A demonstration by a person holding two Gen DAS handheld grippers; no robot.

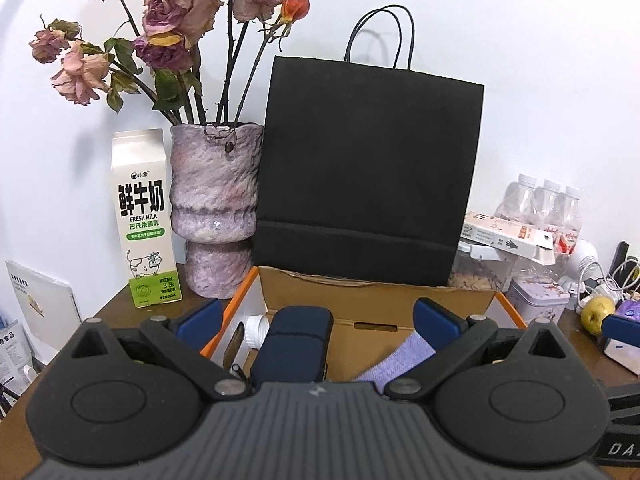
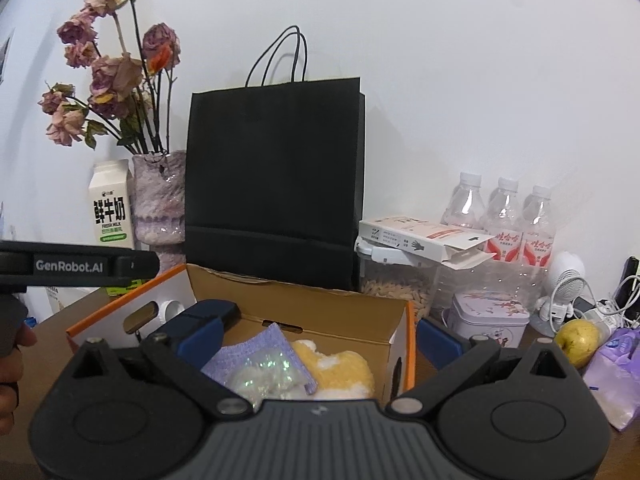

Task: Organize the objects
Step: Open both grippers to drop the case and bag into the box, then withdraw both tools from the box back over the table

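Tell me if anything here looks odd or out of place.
The roses in the vase are wilted and dried. The glove box lies tilted on a jar, its end flap hanging open. Nothing looks spilled.

One black bag [image 2: 274,184], one milk carton [image 1: 143,216] and one vase [image 1: 216,208] of wilted roses [image 1: 168,12] stand behind one open cardboard box [image 2: 304,310]. Three water bottles [image 2: 506,210], one tin [image 2: 490,316], one pear [image 2: 580,340] and one small white fan [image 2: 568,288] sit right.
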